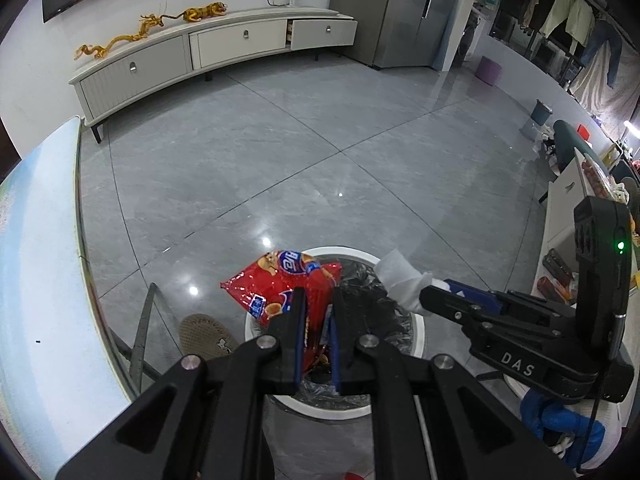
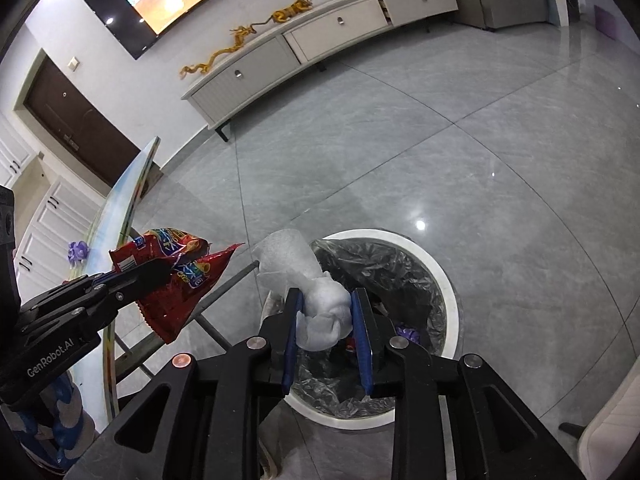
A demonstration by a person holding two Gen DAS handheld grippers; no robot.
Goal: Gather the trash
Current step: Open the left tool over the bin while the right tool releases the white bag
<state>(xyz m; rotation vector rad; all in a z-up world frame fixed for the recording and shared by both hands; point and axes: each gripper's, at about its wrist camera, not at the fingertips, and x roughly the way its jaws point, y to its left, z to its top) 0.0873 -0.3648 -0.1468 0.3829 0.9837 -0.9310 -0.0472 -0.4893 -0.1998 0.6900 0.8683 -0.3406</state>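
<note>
Trash is in both hands: the left tongs (image 1: 316,312) are pinched nearly closed on a red snack bag (image 1: 280,280), and the right tongs (image 2: 325,312) stand a little apart with a crumpled white tissue (image 2: 316,304) between the blue pads; whether the pads press on the wad or merely flank it I cannot tell. Both pieces hang just above the round white bin (image 2: 448,280) lined with a black plastic bag (image 2: 384,272), the tissue over its opening, the snack bag over the rim on the left tongs' side. The snack bag looks light, thin and crinkly, probably slick foil, so a hold on a flat seam or folded edge should serve better than on its puffed middle; it may catch air and drift as it falls. The tissue is soft, nearly weightless and compressible, and could cling to a pad rather than drop cleanly. Something dark and a purple scrap already lie in the liner. Around the bin, the grey tiled floor (image 1: 320,140) is glossy and open. A glass-topped worktop (image 1: 36,240) with metal legs stands close beside the bin, and a slipper (image 1: 206,334) lies beneath it. The two tongs are near each other over the bin, so they could bump. A long TV cabinet (image 1: 224,48) stands well apart against the far wall.
</note>
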